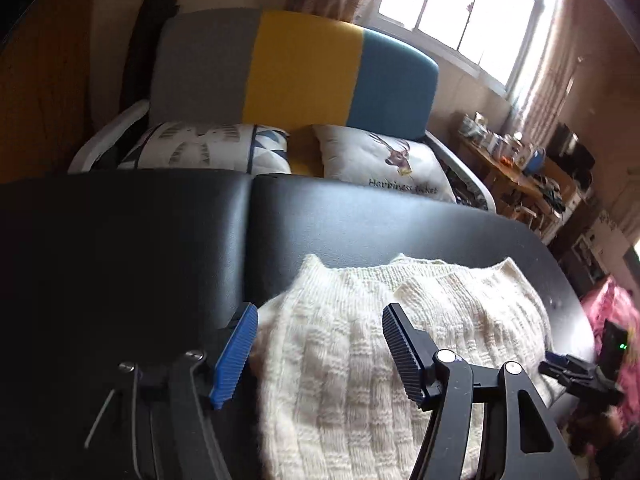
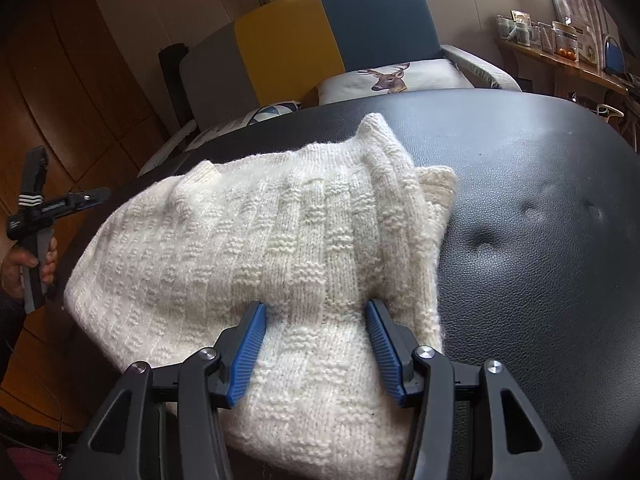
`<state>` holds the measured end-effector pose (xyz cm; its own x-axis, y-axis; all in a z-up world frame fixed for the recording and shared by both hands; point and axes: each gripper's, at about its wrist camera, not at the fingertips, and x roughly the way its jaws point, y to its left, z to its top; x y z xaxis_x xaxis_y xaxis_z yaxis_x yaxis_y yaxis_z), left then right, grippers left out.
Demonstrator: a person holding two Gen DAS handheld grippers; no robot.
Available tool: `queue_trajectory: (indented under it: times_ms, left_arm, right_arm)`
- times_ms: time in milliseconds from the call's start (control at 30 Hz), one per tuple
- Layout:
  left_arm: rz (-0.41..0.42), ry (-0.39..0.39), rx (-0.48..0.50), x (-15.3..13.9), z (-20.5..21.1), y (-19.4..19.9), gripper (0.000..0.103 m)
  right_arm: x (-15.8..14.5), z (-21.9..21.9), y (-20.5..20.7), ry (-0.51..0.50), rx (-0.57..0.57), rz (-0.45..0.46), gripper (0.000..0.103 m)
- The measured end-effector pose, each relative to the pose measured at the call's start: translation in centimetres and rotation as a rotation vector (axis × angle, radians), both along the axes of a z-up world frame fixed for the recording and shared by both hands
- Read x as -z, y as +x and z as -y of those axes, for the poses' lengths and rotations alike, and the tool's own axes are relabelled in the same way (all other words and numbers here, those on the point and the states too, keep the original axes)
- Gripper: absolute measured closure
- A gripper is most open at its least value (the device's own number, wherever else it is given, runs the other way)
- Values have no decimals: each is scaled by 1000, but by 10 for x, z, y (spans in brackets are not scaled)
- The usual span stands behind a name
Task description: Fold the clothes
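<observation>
Cream knitted sweater (image 2: 256, 248) lies folded on the black surface (image 2: 540, 220). Left tool (image 1: 316, 354) hangs open above its nine o'clock edge; right tool (image 2: 316, 350) straddles the six o'clock hem, grip unclear.

Open left tongs (image 1: 318, 354) above cream sweater (image 1: 360, 360)

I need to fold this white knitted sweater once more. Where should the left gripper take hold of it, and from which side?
Probably the sweater is best taken at its left edge, which lies bunched and thick on the black padded table. Bring the left gripper in from the left, low over the table, its open jaws straddling that edge, since the right gripper already covers the near right part.
</observation>
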<state>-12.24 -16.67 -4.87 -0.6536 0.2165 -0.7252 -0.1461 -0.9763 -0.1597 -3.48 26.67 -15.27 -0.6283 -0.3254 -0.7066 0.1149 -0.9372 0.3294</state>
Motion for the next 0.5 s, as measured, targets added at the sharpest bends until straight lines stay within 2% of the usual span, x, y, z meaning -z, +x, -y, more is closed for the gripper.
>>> queue_trajectory:
  times_ms: [100,233,300,367,400,433,467,500]
  left_arm:
    - [69,-151,64,23,-24,-34,38]
    - [98,-190,235,35,-53,-50,38]
    - [143,-246,270,45,-65,-60,38]
    - [231,-227,273,59,-68,-75,41]
    - [234,-211,250,60,-66,-78,44]
    - [227,-197,224,59,-63,-80,64]
    - [221,-184,197,58,-61,-81,92]
    - [197,-151,165,54,-57,-80,92]
  right_arm:
    - [1,-2,2,-19,0,-10,49]
    - [2,-7,1,-55,-2,-13,49]
    - [2,-6,1,-50,0,-10,49]
    - [1,-2,0,-24,-4,-6,49]
    - [0,2,0,1,-9,-4,49]
    - [-1,6,0,26,-14,-2,49]
    - [-4,11,-1,64,-19,7,50]
    - [-7,17,-2,101,-24,14,50]
